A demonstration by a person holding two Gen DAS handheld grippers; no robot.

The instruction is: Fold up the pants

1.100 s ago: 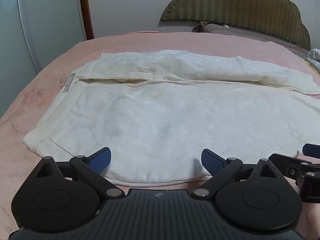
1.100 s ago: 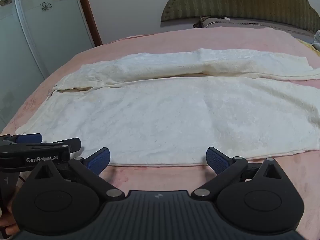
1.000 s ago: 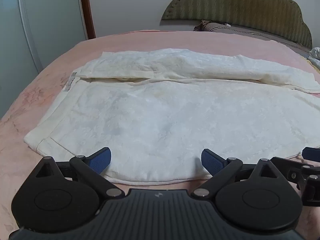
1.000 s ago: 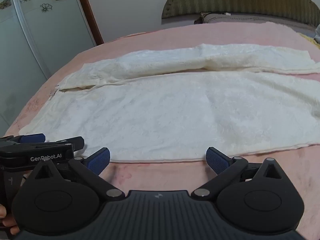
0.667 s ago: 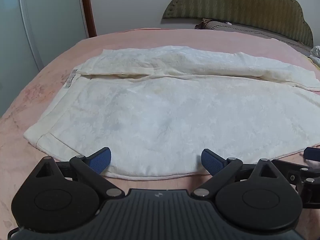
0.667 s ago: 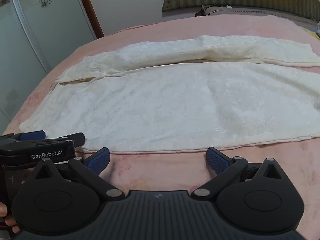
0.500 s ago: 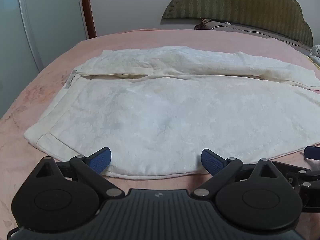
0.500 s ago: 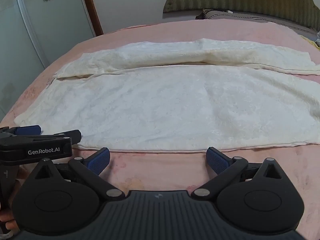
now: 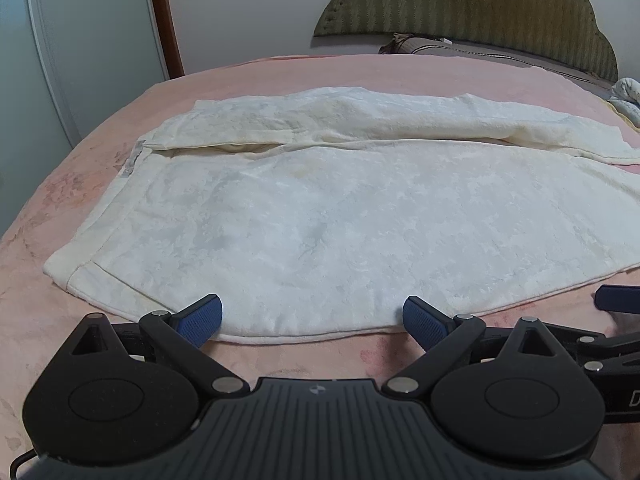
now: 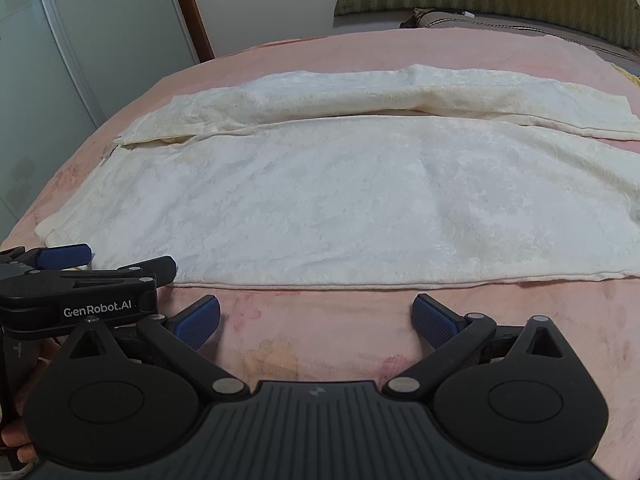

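- One pink bed (image 9: 280, 76) carries everything in view, its cover reaching back to a padded green headboard (image 9: 460, 4), with a pale wardrobe door (image 10: 80, 40) standing off its left side
- The cream pants (image 9: 320, 208) lie flat across the bed, waistband to the left, legs running to the right; the far leg is a narrower, slightly rumpled strip beside the broad near leg
- A bare band of pink cover runs along the near hem of the pants, and more bare cover lies beyond the far leg
- The left gripper (image 9: 312, 316) is spread wide, holding nothing; its blue fingertips (image 9: 202, 318) sit at the near hem by the waist end, the left one over the cloth edge
- The right gripper (image 10: 316, 316) is also spread wide and empty, short of the hem over bare cover, just beside the left gripper
- No containers show in either view
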